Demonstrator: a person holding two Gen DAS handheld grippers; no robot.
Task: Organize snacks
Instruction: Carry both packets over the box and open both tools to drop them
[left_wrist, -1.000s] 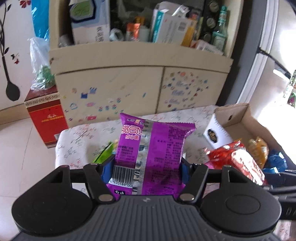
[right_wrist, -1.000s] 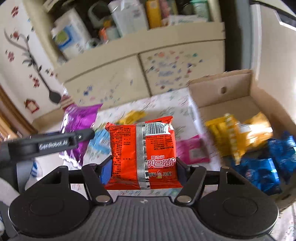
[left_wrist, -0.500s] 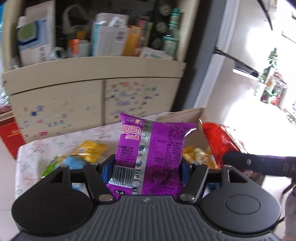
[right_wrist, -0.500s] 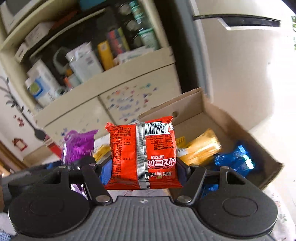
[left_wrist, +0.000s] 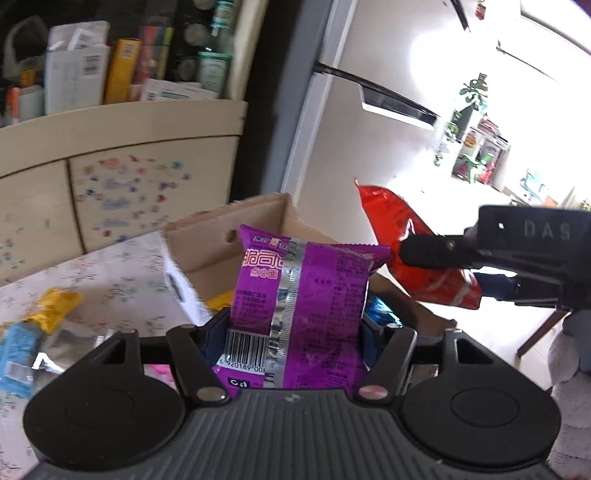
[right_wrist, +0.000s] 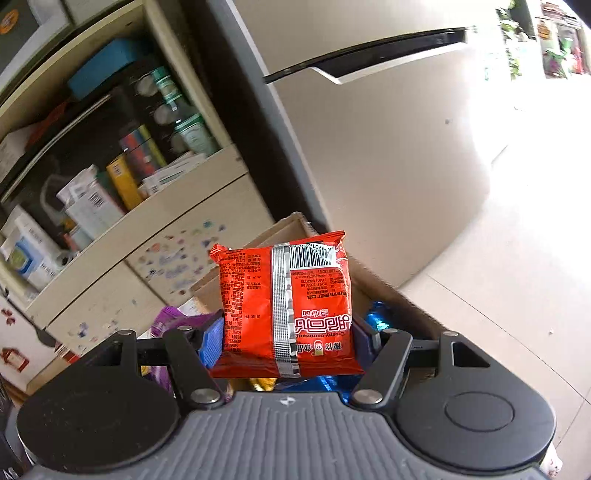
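Observation:
My left gripper (left_wrist: 295, 332) is shut on a purple snack packet (left_wrist: 306, 295), held upright in front of an open cardboard box (left_wrist: 229, 236) on the flowered table. My right gripper (right_wrist: 286, 336) is shut on a red snack packet (right_wrist: 288, 306), held above the same cardboard box (right_wrist: 291, 225). In the left wrist view the red packet (left_wrist: 406, 240) and the right gripper's black body hang over the box at the right. Blue wrapped snacks (right_wrist: 376, 317) and a yellow one (left_wrist: 221, 297) lie inside the box. The purple packet (right_wrist: 166, 321) shows at the left in the right wrist view.
Loose snacks lie on the flowered tablecloth (left_wrist: 122, 280): a yellow packet (left_wrist: 55, 306), a blue one (left_wrist: 18, 347), a pink one (left_wrist: 159, 369). Behind stand a cream cabinet (left_wrist: 122, 162) with crowded shelves and a refrigerator (right_wrist: 369, 140). A table leg (left_wrist: 535, 332) stands at right.
Both grippers have swung to the right, from over the table to over the cardboard box, each still holding its packet. The right gripper has rolled and risen a little.

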